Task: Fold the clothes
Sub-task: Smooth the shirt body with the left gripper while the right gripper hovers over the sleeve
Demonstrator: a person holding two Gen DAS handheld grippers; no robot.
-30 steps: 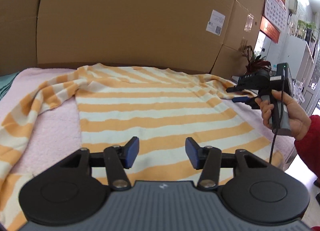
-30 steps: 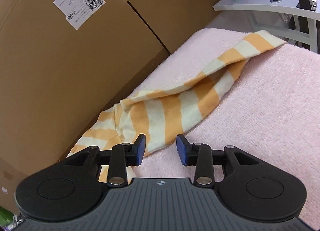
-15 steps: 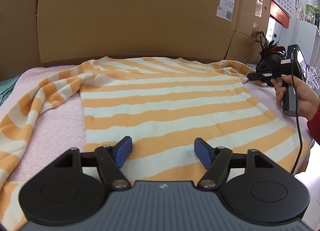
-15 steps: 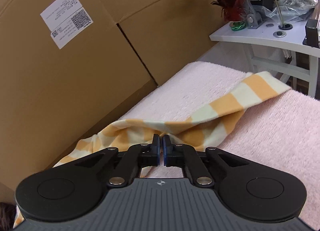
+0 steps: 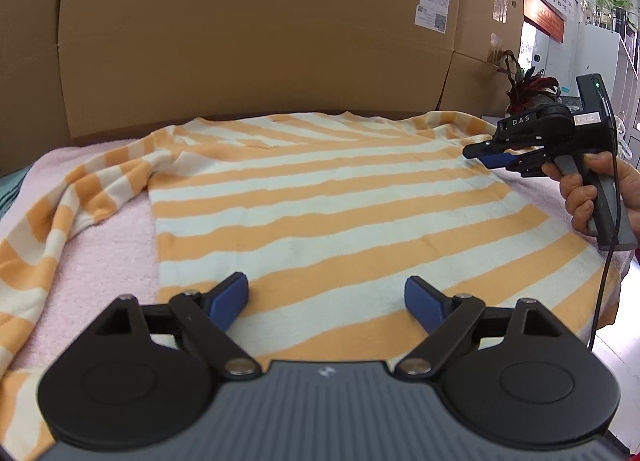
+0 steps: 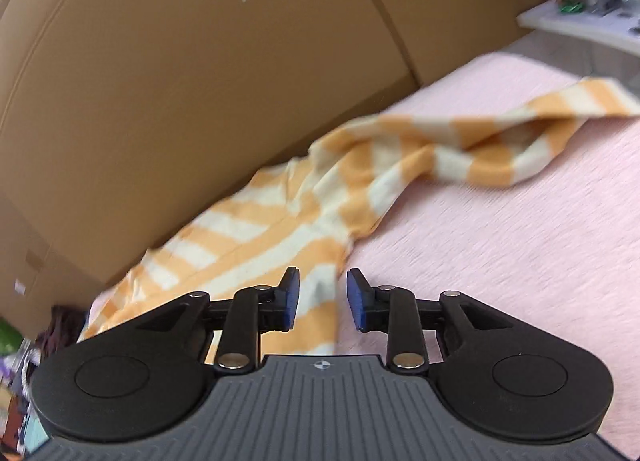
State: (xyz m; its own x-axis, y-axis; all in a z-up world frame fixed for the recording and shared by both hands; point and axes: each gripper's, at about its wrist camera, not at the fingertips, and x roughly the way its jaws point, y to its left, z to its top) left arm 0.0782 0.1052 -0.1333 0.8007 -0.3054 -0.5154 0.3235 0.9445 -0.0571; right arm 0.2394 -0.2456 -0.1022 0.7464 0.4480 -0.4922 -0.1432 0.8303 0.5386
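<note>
An orange-and-cream striped sweater [image 5: 320, 197] lies flat on a pink blanket [image 5: 112, 245]. Its left sleeve [image 5: 76, 197] trails off to the left. My left gripper [image 5: 326, 293] hovers over the hem, its jaws opening wide with nothing between them. A hand [image 5: 584, 189] holds my right gripper [image 5: 480, 155] at the sweater's right shoulder. In the right wrist view the right gripper [image 6: 322, 293] stands over the sweater's side edge [image 6: 320, 261]. Its jaws are opening, a small gap apart, and the pads press on nothing. The right sleeve [image 6: 492, 149] lies crumpled beyond it.
Tall cardboard boxes [image 5: 248, 33] stand right behind the blanket's far edge. A white side table [image 6: 580, 21] with a red plant [image 5: 528, 85] stands off the right end. The blanket's right edge [image 5: 612, 261] drops to the floor.
The left jaws have spread wider over the hem. The right jaws shut at the sleeve, then parted again. The right gripper rolled and drew back toward the sweater's body.
</note>
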